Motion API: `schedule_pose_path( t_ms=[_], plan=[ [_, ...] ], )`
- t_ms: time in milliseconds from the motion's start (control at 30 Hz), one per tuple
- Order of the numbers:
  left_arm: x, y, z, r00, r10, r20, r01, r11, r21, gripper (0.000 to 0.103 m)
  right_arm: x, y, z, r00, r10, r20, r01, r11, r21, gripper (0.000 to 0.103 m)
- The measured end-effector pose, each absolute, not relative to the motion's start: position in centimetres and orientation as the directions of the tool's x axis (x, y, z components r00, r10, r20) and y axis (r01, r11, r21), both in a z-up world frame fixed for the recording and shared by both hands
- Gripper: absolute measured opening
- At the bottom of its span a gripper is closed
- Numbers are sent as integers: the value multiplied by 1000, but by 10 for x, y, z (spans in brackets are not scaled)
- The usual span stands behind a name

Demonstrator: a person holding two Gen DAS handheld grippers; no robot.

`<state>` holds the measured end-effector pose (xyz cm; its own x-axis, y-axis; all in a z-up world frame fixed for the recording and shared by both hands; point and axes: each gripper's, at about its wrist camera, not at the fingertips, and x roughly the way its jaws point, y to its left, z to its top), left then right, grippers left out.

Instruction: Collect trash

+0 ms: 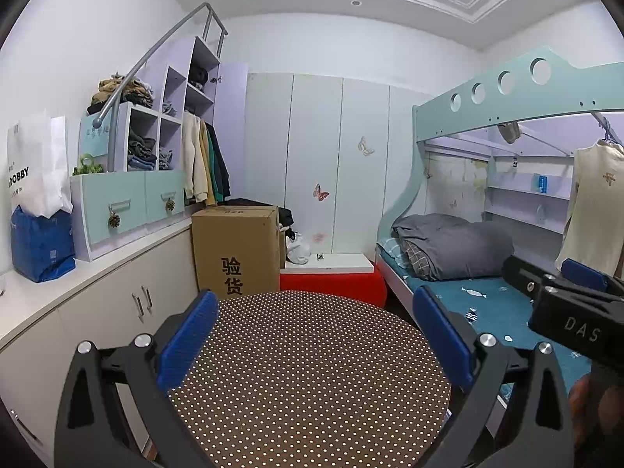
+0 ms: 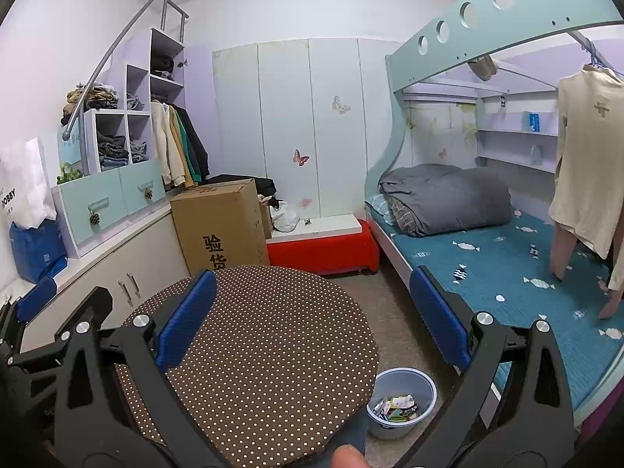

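Note:
A pale blue plastic bin [image 2: 401, 386] stands on the floor between the round table and the bed, with several crumpled wrappers [image 2: 396, 407] inside. My right gripper [image 2: 312, 275] is open above the table's right half, holding nothing. My left gripper [image 1: 314, 294] is also open over the brown polka-dot table top [image 1: 312, 382], with nothing between its blue pads [image 1: 187, 343]. The right gripper [image 1: 573, 288] shows at the right edge of the left wrist view. The left gripper [image 2: 35, 300] shows at the left edge of the right wrist view. The bin is hidden in the left wrist view.
Behind the table stand a cardboard box [image 2: 218, 222] and a red bench [image 2: 323, 251]. A white cabinet counter [image 1: 78, 284] runs along the left wall. A bunk bed with a teal sheet [image 2: 507, 265] fills the right side. Grey floor [image 2: 390, 312] lies between table and bed.

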<state>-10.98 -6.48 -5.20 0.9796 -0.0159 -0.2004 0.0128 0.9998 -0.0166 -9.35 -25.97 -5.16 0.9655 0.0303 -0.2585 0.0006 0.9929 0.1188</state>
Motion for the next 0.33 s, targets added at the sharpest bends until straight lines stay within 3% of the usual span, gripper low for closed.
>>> schedule_pose_path(
  t_ms=[333],
  plan=[
    [-107,-65,-54,975,-9,-223,3,1000,-26,98,-92,-263,-54,965,33,-262,0,992,124,97]
  ],
)
